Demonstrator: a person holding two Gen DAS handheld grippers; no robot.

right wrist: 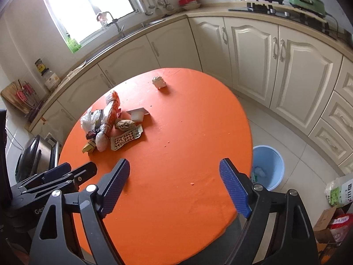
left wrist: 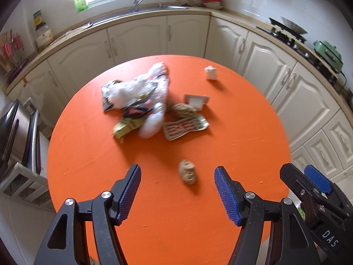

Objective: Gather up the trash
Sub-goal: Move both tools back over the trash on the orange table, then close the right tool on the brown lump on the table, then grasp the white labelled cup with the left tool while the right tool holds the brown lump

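Note:
A round orange table holds a pile of trash: white plastic bags, wrappers, a brown crumpled ball and a white card. A small brown crumpled paper lies apart, just ahead of my open left gripper. A white crumpled paper sits at the far edge. My right gripper is open and empty above the near table. A blue bin stands on the floor to the right.
Cream kitchen cabinets wrap around the back and right, with a sink and stove on the counter. Bags and a box sit on the floor at right. A metal appliance stands at left.

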